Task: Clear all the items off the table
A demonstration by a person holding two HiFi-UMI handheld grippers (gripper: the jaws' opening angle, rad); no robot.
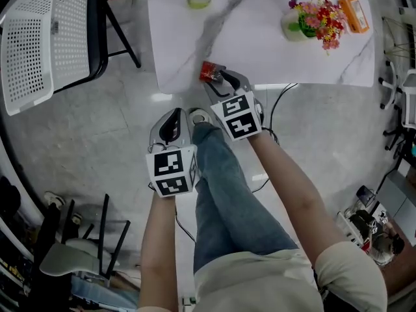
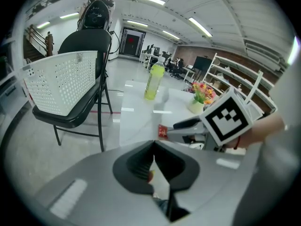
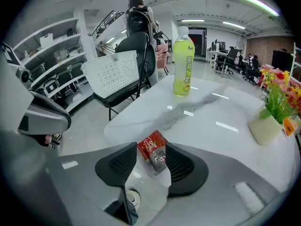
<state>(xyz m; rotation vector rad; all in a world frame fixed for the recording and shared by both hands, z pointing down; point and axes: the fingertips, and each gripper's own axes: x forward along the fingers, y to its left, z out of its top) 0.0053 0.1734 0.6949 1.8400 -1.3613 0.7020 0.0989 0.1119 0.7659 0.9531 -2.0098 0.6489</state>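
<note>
**Right claw astride a snack packet at the tabletop's near edge**

The right claw (image 3: 151, 155) points steeply down over the near edge of the white marbled tabletop (image 1: 260, 51). Its jaws stand apart, and a red snack packet (image 3: 151, 149) lies between the two ribbed pads. The packet's sides run close along both pads, with no sign that it is being squeezed. It rests flat on the tabletop at the rim, partly overhanging the floor side.

The left claw (image 2: 154, 147) hangs lower and to the left, over the grey floor and just beside the person's jeans-clad leg (image 1: 227, 194). Its jaws are together at the tips and nothing is between them.

Farther back on the tabletop, well apart from the packet, stand a green drink bottle (image 3: 183, 62) at the far edge and a small pale vase of mixed flowers (image 1: 312, 15) to the right. An orange box (image 1: 356, 13) lies just beside the vase.

To the left of the tabletop, a white perforated basket (image 1: 45, 38) sits on the seat of a black chair (image 2: 89, 46).
</note>
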